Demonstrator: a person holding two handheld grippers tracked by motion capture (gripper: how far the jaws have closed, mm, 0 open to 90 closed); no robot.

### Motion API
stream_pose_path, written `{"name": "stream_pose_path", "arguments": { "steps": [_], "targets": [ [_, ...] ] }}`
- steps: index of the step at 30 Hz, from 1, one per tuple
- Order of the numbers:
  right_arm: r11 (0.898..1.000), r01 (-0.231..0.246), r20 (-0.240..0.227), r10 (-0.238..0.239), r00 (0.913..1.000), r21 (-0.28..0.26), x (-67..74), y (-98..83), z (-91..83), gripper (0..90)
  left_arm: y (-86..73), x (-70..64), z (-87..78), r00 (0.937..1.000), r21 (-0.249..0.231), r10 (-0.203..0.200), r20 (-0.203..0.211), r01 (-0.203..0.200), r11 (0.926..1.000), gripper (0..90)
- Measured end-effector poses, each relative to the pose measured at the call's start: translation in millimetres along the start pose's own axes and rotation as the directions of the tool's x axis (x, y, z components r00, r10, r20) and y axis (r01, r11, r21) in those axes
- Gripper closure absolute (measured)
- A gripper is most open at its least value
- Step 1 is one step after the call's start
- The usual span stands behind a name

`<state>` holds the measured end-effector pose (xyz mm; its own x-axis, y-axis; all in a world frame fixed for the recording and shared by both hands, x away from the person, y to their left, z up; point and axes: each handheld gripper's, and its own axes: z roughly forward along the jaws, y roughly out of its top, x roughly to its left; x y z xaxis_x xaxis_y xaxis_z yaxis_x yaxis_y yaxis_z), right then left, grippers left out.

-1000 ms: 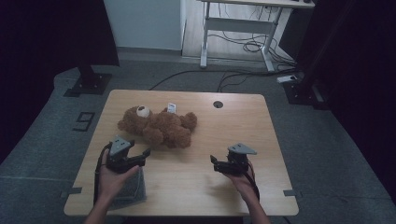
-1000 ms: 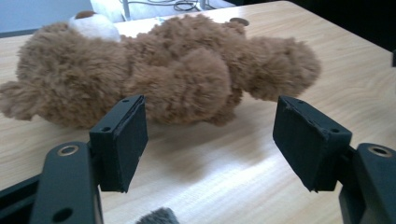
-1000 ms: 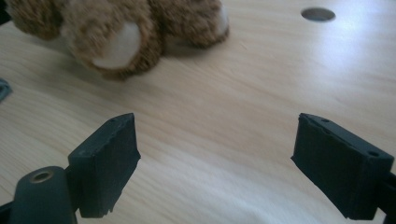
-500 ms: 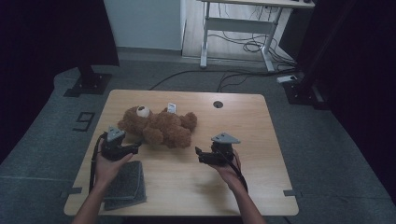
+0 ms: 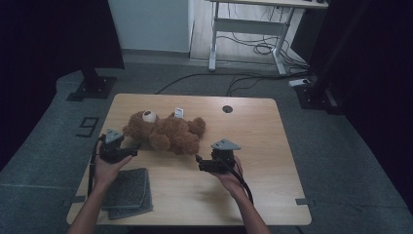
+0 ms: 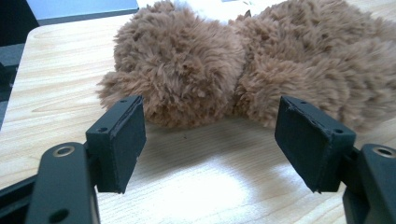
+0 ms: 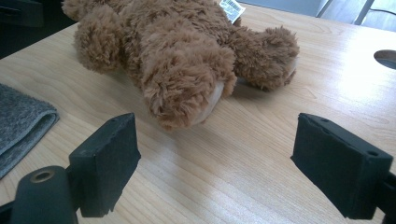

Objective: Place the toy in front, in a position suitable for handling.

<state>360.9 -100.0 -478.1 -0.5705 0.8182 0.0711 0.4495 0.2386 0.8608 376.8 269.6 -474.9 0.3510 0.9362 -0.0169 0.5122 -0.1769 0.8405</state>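
One teddy bear (image 5: 165, 131), one folded grey cloth (image 5: 127, 192), possibly doubled, and two grippers on one table (image 5: 263, 131)

Fuzzy plush teddy bear (image 5: 165, 131); matt wooden table (image 5: 253, 136)

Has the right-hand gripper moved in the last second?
Yes. The right gripper has slid left and forward, away from the wooden table's near edge, toward the brown plush teddy bear.

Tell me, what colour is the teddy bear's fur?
The teddy bear has fluffy brown fur, with a paler cream sole on its foot. The right gripper view shows it best.
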Motion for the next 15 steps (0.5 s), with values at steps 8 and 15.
{"name": "stream_pose_path", "arguments": {
  "steps": [8, 15],
  "targets": [
    [1.0, 0.005, -0.007, -0.005, 1.0, -0.003, 1.1, 1.9, 2.7, 14.4, -0.5, 4.6, 5.5, 0.9999, 0.004, -0.012, 0.006, 0.012, 0.9999, 25.3],
    [1.0, 0.013, -0.015, -0.012, 0.9998, 0.008, 4.6, 3.8, 10.7, 14.5, 0.4, 15.8, 21.2, 0.9994, 0.019, -0.008, -0.034, 0.009, 0.9998, 25.2]
  ]
}}
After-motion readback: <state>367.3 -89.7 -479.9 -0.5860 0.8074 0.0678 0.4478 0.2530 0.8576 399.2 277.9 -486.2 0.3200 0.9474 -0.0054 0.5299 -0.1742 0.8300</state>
